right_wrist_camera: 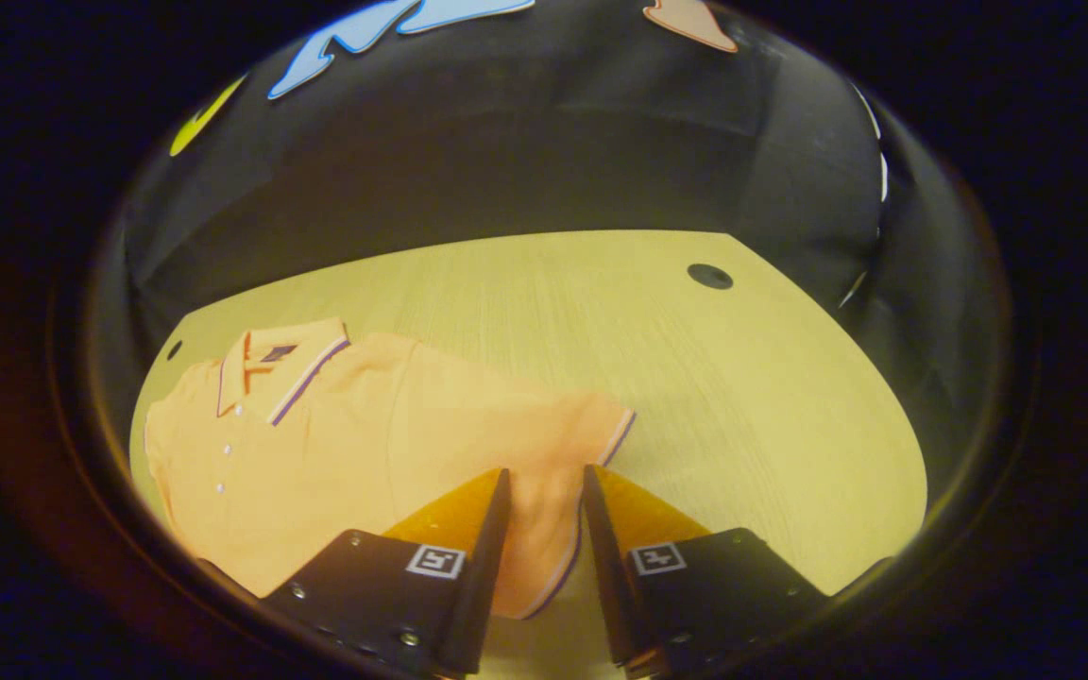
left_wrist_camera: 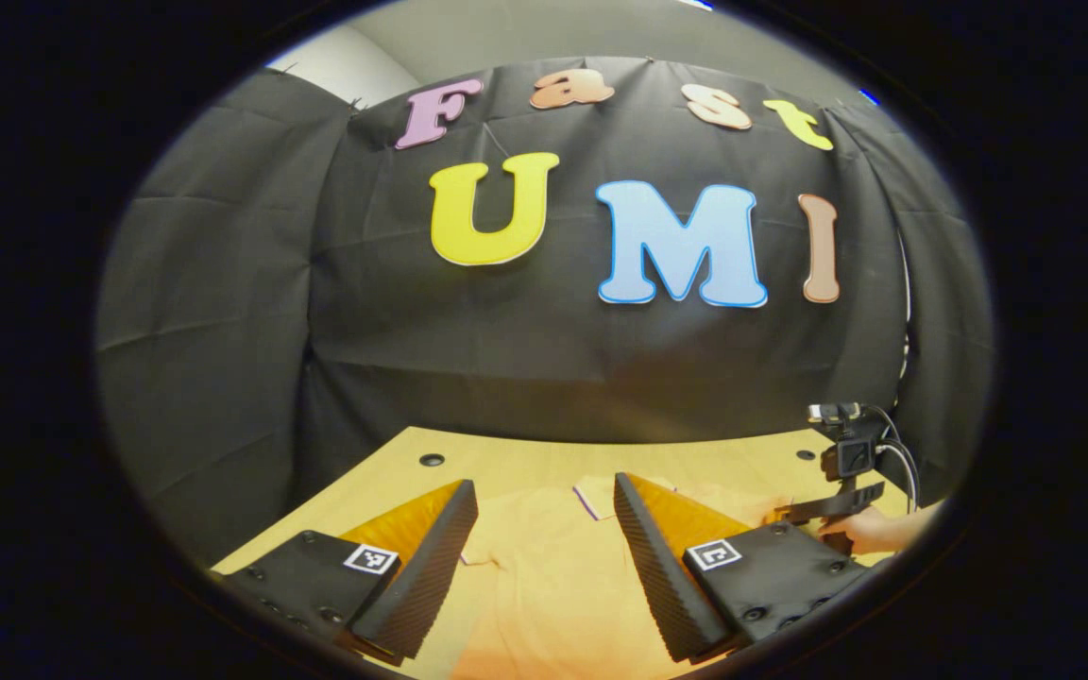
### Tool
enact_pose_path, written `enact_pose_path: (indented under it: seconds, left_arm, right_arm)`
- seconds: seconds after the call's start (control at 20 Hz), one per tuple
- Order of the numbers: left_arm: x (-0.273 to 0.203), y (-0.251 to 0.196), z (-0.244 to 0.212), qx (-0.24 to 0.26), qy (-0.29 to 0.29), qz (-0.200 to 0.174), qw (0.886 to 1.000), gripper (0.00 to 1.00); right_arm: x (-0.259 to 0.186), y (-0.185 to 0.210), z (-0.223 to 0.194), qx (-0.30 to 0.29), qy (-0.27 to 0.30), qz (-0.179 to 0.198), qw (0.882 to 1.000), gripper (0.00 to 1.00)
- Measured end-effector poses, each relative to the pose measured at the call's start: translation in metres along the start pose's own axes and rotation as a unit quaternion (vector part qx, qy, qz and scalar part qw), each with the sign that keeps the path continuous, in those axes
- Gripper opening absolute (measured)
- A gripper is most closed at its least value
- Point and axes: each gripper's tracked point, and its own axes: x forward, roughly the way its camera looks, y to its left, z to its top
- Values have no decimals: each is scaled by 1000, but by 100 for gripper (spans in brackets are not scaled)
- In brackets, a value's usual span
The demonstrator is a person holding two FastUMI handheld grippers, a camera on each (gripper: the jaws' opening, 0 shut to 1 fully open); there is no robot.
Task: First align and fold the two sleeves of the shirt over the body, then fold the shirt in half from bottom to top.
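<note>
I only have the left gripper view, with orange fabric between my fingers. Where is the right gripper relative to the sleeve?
Observer: In the right gripper view, the right gripper is open and a sleeve shows between its fingers. I can't tell if they touch.
Operator: Is that sleeve folded yet?
Observer: No. It lies spread out from the body, with its cuff toward bare table.
Operator: Which way up is the shirt?
Observer: The shirt is front up. Its collar and buttons show.
</note>
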Motion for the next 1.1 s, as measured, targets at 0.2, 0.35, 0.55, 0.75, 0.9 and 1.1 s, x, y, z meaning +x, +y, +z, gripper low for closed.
enact_pose_path:
  seconds: [0.2,0.35,0.55,0.75,0.9,1.1]
  left_arm:
    - [-5,1,0,-2,-2,-4,1000,94]
    - [-8,3,-1,-3,-1,-5,1000,95]
    - [-10,9,0,-8,-7,-4,1000,94]
    - [-6,12,-3,-19,-7,-9,1000,94]
    - [-6,17,-4,-25,-8,-9,1000,95]
    - [-9,36,-6,-24,-10,3,1000,95]
  right_arm:
    - [-2,2,1,14,2,1,1000,14]
    - [-4,6,4,-1,1,-8,1000,6]
    - [-26,17,35,-26,-50,-4,998,6]
    - [-48,47,54,-46,-78,32,995,6]
    - [-56,72,58,-60,-87,50,993,6]
    - [-56,104,50,-88,-84,62,991,6]
